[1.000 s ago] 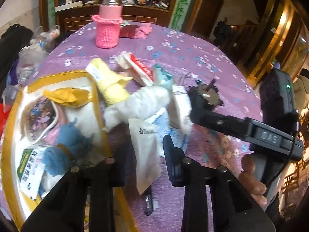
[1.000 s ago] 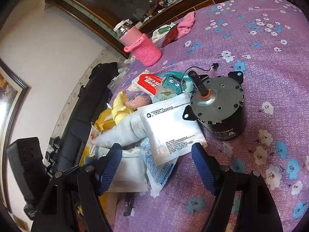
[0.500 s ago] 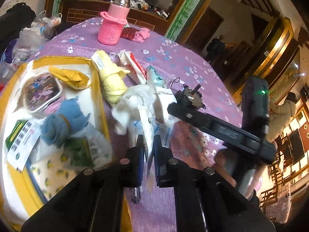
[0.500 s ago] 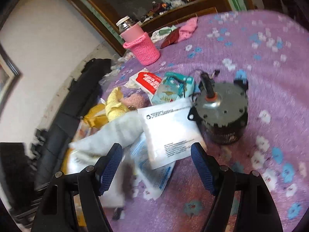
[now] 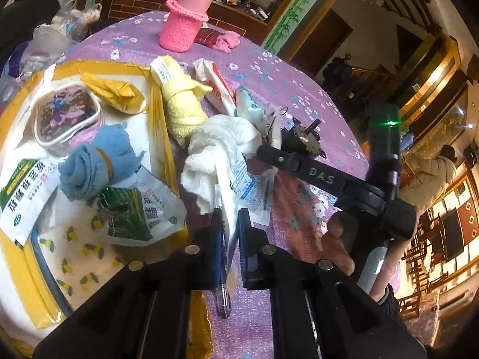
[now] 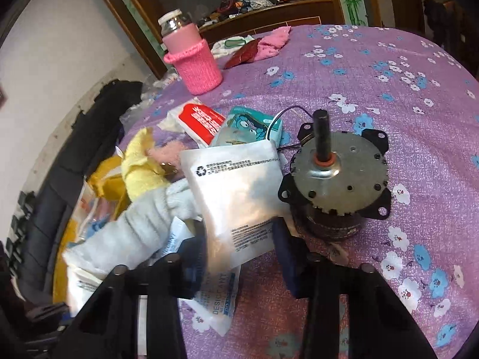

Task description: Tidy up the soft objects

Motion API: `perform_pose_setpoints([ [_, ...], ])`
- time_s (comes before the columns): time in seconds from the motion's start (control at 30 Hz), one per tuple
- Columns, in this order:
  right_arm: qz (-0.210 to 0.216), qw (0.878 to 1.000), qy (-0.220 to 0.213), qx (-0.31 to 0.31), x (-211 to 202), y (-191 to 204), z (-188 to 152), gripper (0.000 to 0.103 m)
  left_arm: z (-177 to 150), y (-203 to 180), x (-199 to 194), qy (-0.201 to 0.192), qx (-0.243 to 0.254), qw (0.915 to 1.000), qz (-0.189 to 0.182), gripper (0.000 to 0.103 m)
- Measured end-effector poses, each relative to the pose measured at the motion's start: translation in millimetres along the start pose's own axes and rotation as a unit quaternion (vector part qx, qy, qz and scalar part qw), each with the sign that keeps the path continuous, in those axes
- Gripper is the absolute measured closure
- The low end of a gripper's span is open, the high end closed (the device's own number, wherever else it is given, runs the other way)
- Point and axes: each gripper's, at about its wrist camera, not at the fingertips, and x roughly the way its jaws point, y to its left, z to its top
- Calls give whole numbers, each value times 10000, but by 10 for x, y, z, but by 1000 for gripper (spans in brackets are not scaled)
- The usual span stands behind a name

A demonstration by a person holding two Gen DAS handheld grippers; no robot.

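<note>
The yellow-rimmed tray point(image 5: 158, 110) at left holds a blue cloth roll point(image 5: 95, 161) and printed packets; just right of its rim the left gripper point(image 5: 229, 224) pinches the near edge of a white packet point(image 5: 227, 179), held edge-on with its long axis running away toward the white towel point(image 5: 218, 143); the right gripper point(image 6: 242, 251) reaches in level from the right, jaws spread, straddling that packet point(image 6: 236, 188); the motor point(image 6: 335, 185) stands upright just right of it.

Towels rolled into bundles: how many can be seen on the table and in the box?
3: a blue towel in the box, a yellow towel just beside the box, a white towel near the left gripper. Others may be hidden.
</note>
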Motion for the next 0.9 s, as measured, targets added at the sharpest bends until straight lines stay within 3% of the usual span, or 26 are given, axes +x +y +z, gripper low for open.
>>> perform_pose_setpoints([
  [0.17,-121,9997,-148,-156,-104,7,-73,83,-93,15,27,178,-163,9996,-150,94],
  [0.33,-133,9992,-299,-224,-301,5,-169,99,-135,-109,26,197,69,9997,141,94],
  [0.47,213,9981,-584,-49,-609,-97,-326,99,-202,-212,66,268,230,9991,228,94],
  [0.6,356,9979,-526,125,-703,-245,-476,99,-233,-288,47,206,358,9986,327,96],
  [0.73,516,9975,-445,202,-763,-342,-565,99,-233,-298,-128,14,238,9997,18,96],
  [0.83,662,9963,-458,285,-848,-361,-594,99,-229,-260,-352,-189,93,9988,-439,96],
  [0.9,723,9959,-474,269,-876,-311,-599,99,-202,-209,-495,-407,3,9981,-472,96],
])
